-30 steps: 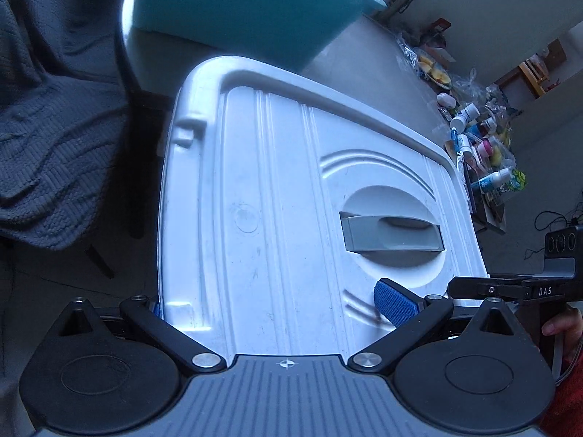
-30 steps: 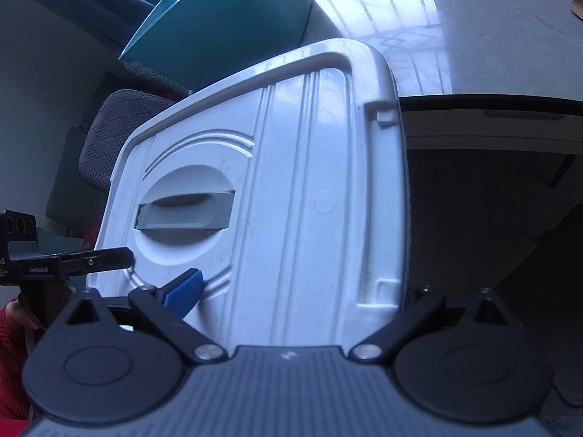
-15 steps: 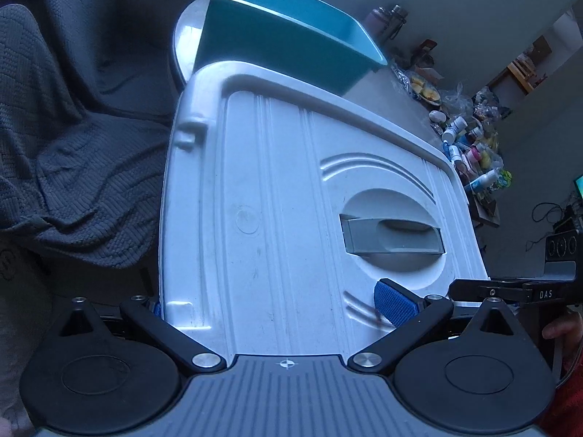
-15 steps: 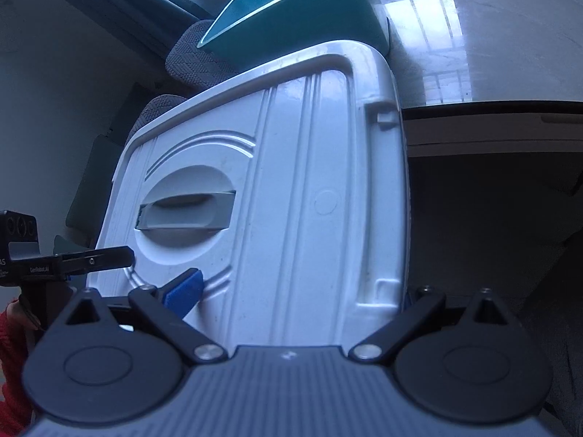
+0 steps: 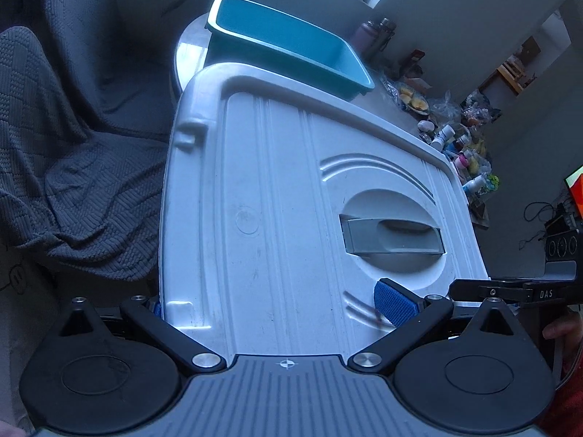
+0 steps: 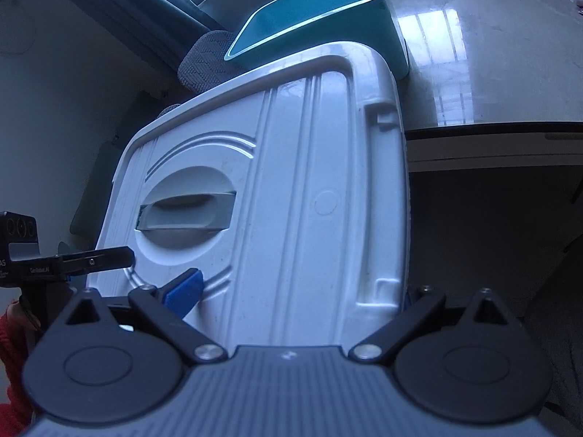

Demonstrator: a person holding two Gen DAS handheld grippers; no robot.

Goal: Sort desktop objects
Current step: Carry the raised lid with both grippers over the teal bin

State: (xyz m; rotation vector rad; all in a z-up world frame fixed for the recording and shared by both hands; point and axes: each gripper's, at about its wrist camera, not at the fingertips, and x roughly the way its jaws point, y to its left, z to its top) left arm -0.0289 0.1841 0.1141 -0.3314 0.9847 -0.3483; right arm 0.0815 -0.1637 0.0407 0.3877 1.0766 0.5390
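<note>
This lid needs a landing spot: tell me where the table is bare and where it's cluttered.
Bare: the glossy tabletop between the teal bin and the table's near edge, seen in the right wrist view. Crowded: the far end beyond the bin, packed with bottles and plastic bags.

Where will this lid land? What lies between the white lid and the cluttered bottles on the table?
Left wrist view: only bare tabletop between the white lid and the bottles.

Black two-finger left gripper (image 5: 269, 304) — ribbed grey housing, round black side discs, silver pivot screws, blue textured finger pads (image 5: 395, 304); right gripper (image 6: 295, 291) alike. Red sleeve (image 6: 11, 346) at frame edge.
</note>
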